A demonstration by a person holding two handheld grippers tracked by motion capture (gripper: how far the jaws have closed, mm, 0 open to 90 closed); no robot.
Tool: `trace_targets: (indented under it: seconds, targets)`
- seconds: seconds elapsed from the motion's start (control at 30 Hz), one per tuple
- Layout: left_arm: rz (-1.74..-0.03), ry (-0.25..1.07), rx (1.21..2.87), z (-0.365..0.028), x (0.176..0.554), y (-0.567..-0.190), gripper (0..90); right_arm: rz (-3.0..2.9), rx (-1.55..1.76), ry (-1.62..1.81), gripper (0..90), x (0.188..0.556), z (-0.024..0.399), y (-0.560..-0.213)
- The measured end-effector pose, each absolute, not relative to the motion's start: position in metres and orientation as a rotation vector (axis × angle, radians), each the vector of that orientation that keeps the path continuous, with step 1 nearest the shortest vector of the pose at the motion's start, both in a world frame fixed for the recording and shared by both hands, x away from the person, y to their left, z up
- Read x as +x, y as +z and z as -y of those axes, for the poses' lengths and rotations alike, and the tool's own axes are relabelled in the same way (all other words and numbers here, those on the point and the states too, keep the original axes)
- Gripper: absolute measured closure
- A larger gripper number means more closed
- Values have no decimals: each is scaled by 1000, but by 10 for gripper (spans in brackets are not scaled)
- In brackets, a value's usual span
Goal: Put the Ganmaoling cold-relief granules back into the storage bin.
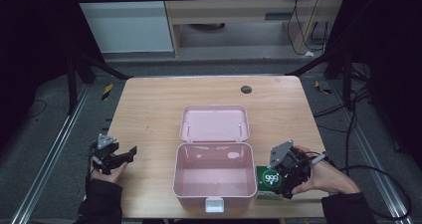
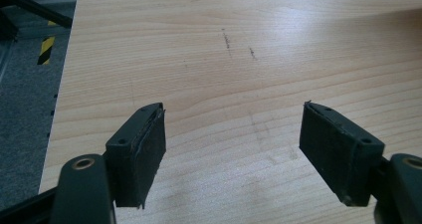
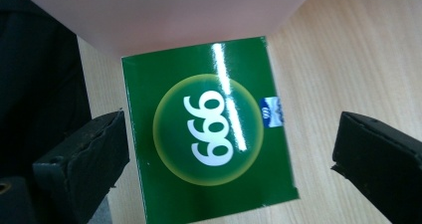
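Note:
A pink plastic case (image 1: 214, 176) stands open at the table's front middle, its lid (image 1: 214, 123) laid back and its inside bare. A green box marked 999 (image 1: 268, 180) (image 3: 209, 129) lies flat on the table against the case's right wall. My right gripper (image 1: 284, 181) (image 3: 226, 159) hovers over that box, open, one jaw on each side of it without touching. My left gripper (image 1: 127, 156) (image 2: 231, 152) is held low at the table's left edge, open, with bare wood between its jaws.
The wooden table (image 1: 149, 109) has a dark round cable hole (image 1: 246, 89) near its far edge. Black frame bars and cables surround the table on the floor (image 1: 45, 149). A pale cabinet (image 1: 239, 15) stands beyond the far edge.

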State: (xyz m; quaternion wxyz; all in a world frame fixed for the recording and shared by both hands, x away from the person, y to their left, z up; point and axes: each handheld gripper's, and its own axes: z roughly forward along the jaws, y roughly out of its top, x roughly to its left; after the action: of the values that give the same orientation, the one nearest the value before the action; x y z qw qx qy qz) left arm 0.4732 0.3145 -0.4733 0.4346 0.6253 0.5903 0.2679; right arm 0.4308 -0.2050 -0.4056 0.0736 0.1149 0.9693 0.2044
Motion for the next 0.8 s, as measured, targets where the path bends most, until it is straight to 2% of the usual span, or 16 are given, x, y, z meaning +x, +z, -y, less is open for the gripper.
trace_targets:
  seconds: [0.47,0.8]
  targets:
    - [-1469,667,1565,-315,473,-474,254,-2981,294,517,23,433,191,-428]
    - [-1468,667,1565,-314,474,-474,254,-3021,270,486,86,437,186,-438]
